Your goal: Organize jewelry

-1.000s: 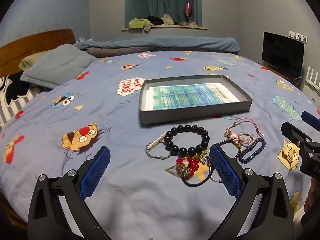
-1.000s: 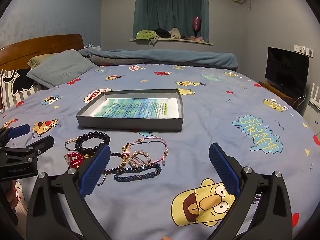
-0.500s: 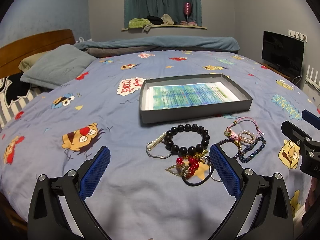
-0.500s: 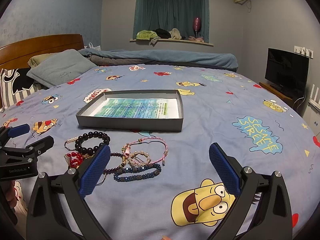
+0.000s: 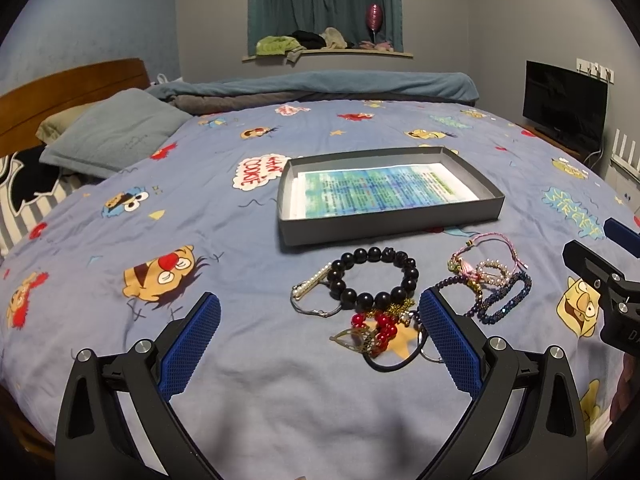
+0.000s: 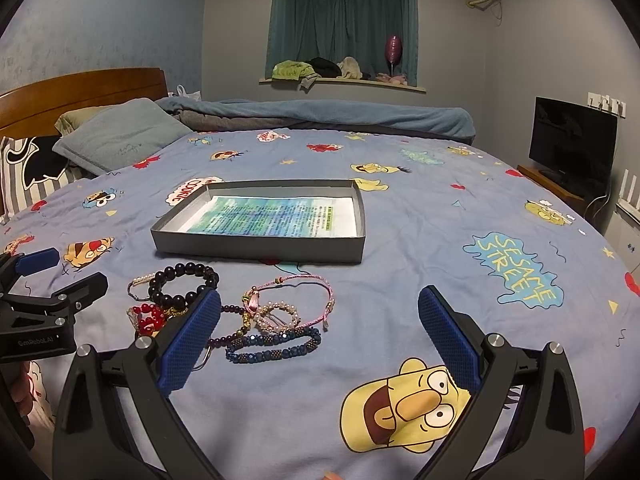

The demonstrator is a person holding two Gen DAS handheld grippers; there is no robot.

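Left wrist view is showing the left gripper (image 5: pixel 319 330) hovering over the cartoon-print bedsheet (image 5: pixel 200 216) with its blue-padded fingers (image 5: pixel 191 350) spread wide and gripping nothing. The black bead bracelet (image 5: pixel 374 278) is lying flat between and just beyond the fingertips, with a pearl-and-chain piece (image 5: pixel 310 290) touching its left side and a red bead cluster (image 5: pixel 380 326) tangled with gold bits just below it. The right pad is overlapping a black cord loop (image 5: pixel 394 362) in the picture; whether they are touching cannot be told.

Right wrist view is showing the right gripper (image 6: pixel 319 330) likewise spread wide and carrying nothing, hanging above the sheet. Near its left pad, a blue beaded bracelet (image 6: pixel 274 346) is lying with its long axis running left to right, just below a small pearl ring bracelet (image 6: pixel 278 316) and a pink cord bracelet (image 6: pixel 296 292) stretched the same way. A purple bead strand (image 6: pixel 232 322) is curving behind that pad.

The shallow grey box (image 6: pixel 260 246), lined with a printed sheet, is sitting beyond the jewelry, its long side facing both grippers.
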